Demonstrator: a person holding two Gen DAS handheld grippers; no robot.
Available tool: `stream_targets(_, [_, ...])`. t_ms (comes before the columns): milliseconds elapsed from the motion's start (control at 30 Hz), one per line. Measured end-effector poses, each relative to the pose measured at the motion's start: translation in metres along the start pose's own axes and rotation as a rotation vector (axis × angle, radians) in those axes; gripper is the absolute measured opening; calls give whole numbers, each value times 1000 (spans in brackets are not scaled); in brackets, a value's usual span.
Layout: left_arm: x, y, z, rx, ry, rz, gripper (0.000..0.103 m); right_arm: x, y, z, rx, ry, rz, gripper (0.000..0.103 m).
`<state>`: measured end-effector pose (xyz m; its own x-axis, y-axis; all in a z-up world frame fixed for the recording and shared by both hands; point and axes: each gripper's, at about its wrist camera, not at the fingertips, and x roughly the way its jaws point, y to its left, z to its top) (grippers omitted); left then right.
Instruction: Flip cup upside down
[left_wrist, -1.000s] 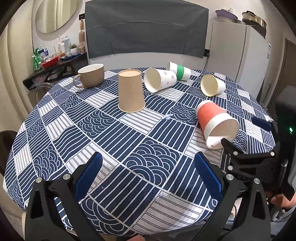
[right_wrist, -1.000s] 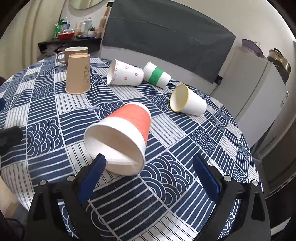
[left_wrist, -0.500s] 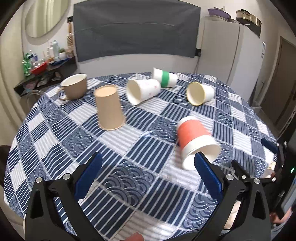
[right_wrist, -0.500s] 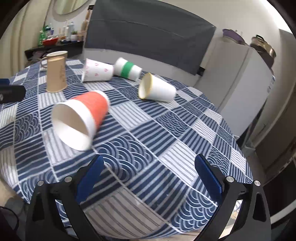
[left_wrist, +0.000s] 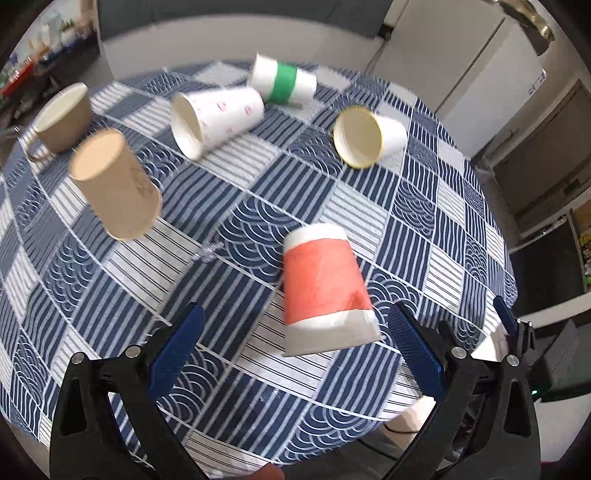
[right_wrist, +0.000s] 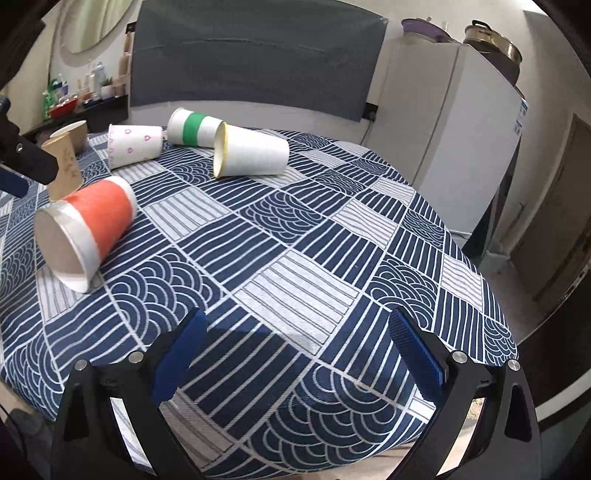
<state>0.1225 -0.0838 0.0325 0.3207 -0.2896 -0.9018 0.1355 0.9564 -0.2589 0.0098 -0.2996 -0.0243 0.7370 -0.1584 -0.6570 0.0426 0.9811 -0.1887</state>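
Observation:
An orange and white paper cup (left_wrist: 323, 291) lies on its side on the blue patterned tablecloth (left_wrist: 236, 206), mouth toward the table's near edge. It also shows in the right wrist view (right_wrist: 86, 229) at the left. My left gripper (left_wrist: 295, 332) is open and hovers above the cup, its blue fingers either side of the cup's mouth end. My right gripper (right_wrist: 295, 347) is open and empty over the near right of the table, well apart from the cup.
A brown paper cup (left_wrist: 116, 184) stands upside down at the left. A brown mug (left_wrist: 64, 118), a white cup with pink hearts (left_wrist: 216, 120), a green-banded cup (left_wrist: 282, 83) and a yellow-rimmed cup (left_wrist: 369, 136) lie further back. A fridge (right_wrist: 465, 147) stands right.
My left gripper has risen and swung right, now looking down over the orange cup. My right gripper has drawn away to the right, so the cup sits at its far left.

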Motion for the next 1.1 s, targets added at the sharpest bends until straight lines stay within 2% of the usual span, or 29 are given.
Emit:
stream_targets(233, [32,-4,26,-26,175,13,97,13,-21,-1,36,6,-10,95])
stream_targets(367, [51,-9,36,-7,231,70,97,23,-31,-2,69,17,0,95])
stream_targets(600, [75,-3,49,-31,355,32,97,30,-38,-2,96,21,21,95])
stream_targets(733, [80,-3,52,-30,378,-4,95,33,-37,-2,98,27,32,95])
stream_targets(800, [83,-1,54,-36,390,-6,86,34,-36,-2,96,29,30,95])
stream_targets(900, [88,1,53,-31,421,-48,70,34,-36,-2,100,32,33,95])
stream_targets(933, [88,2,56,-18,409,-42,64,35,-36,-2,104,33,34,95])
stream_targets(1100, [74,0,53,-1,340,-72,62,37,-36,-2,109,44,33,95])
